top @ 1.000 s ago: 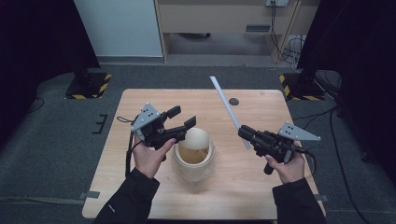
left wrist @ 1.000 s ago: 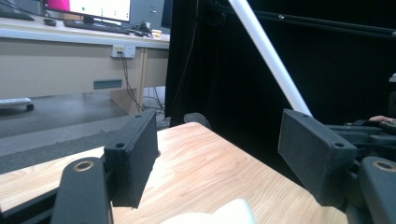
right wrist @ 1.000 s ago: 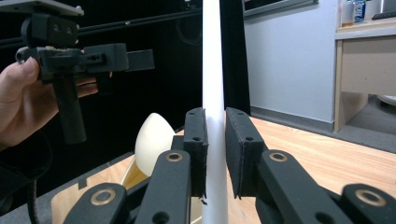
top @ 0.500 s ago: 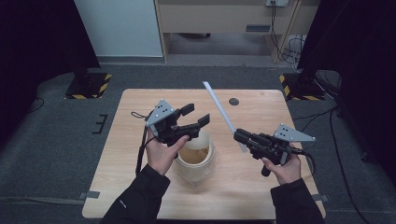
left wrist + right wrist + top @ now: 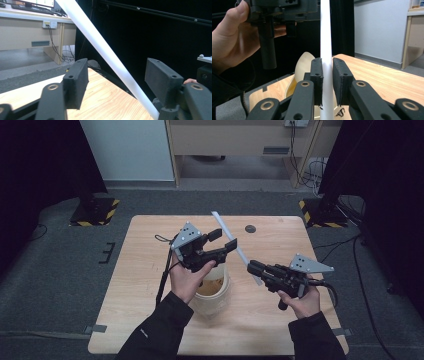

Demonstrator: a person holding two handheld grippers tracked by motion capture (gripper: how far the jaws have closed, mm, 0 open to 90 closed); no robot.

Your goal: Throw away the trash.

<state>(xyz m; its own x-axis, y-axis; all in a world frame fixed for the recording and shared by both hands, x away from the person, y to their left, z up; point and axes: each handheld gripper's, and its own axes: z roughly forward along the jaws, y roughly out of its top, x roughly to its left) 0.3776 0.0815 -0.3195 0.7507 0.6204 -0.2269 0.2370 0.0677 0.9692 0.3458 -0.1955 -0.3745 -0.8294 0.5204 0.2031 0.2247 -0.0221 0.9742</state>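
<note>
Moving up and over, the left tool [image 5: 221,241] now sits higher on the desk [image 5: 150,270] than it did a second ago, and it has come right up to the white stick [image 5: 235,245]. Back then it was above the round cream jar [image 5: 212,292], next to a pale ball at the jar's mouth. Now the hand and its tool cover that spot, so the ball cannot be seen. The right tool [image 5: 252,266] has stayed in almost the same place.

The left tool's two black pads [image 5: 76,83] stand apart and have just been closing in. In the left gripper view the white stick [image 5: 107,56] runs between them. There is a gap on the one side, and near the bottom the stick runs close by the other pad. I cannot tell if it touches there. The stick is not squeezed by this tool.

The right tool [image 5: 327,82] is clenched tight on the white stick [image 5: 326,37]. In the right gripper view both pads press flat on it, one on each side.

The stick is long, thin and straight. One end sits in the right tool, near the middle of the desk, beside the jar. From there it slants up and away toward the far edge of the desk, leaning to the left. A small dark round thing [image 5: 250,228] lies on the desk near that far edge.
</note>
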